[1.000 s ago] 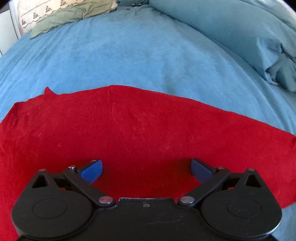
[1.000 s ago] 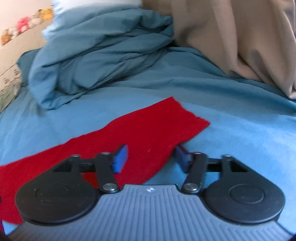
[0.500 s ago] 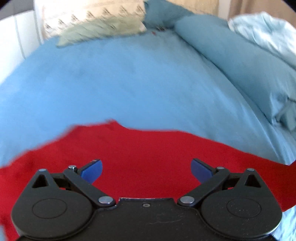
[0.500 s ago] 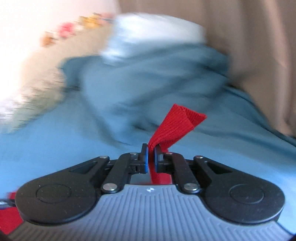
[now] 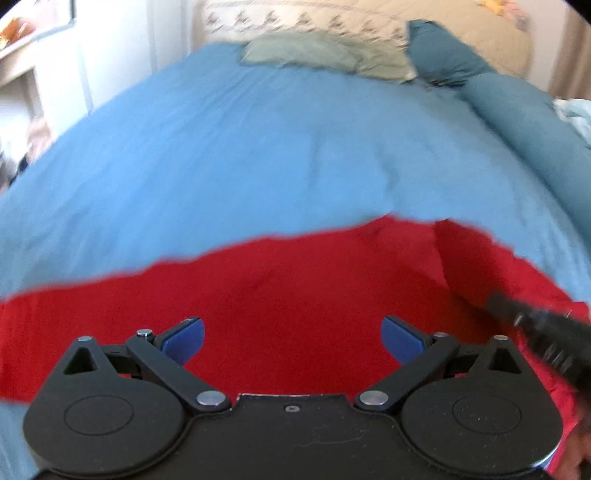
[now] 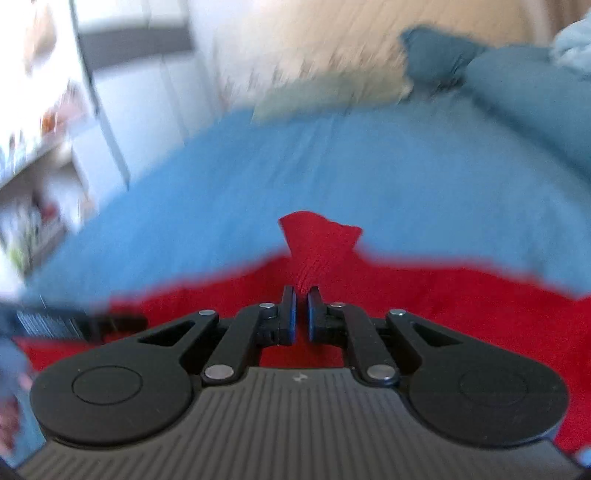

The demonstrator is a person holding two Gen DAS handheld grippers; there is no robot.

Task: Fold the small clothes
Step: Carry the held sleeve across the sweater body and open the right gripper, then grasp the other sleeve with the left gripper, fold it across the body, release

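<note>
Red cloth: the red cloth (image 5: pixel 295 295) lies spread out on the bed (image 5: pixel 258 147), close in front of both cameras. One corner (image 6: pixel 319 245) of it is lifted up and sticks out past the right tongs.

Right tongs: the right tongs (image 6: pixel 301 314) are pressed together on that corner of the red cloth, with only a thin gap between the blue pads (image 6: pixel 292 314).

Left tongs: the left tongs (image 5: pixel 291 336) are wide apart and hold nothing. They hang just over the red cloth. I cannot tell if they touch it.

Containers: I can see no box, basket or drawer with things in it.

Hard to see: the right wrist view is very blurry, so the room on its left side is only smears of white and grey. In the left wrist view a dark, ridged thing (image 5: pixel 546 339) comes in from the right edge over the cloth. It is blurry and cut off. The near edge of the cloth is hidden behind the black gripper bodies in both views.

Bed: it has a bright blue sheet. A rolled teal blanket (image 5: pixel 528 122) lies along its right side.

Far end of the bed: a pale green cloth (image 5: pixel 317 55) and a cream pillow with a small pattern (image 5: pixel 314 20) lie there.

Room: white furniture (image 5: pixel 55 74) stands to the left of the bed.
</note>
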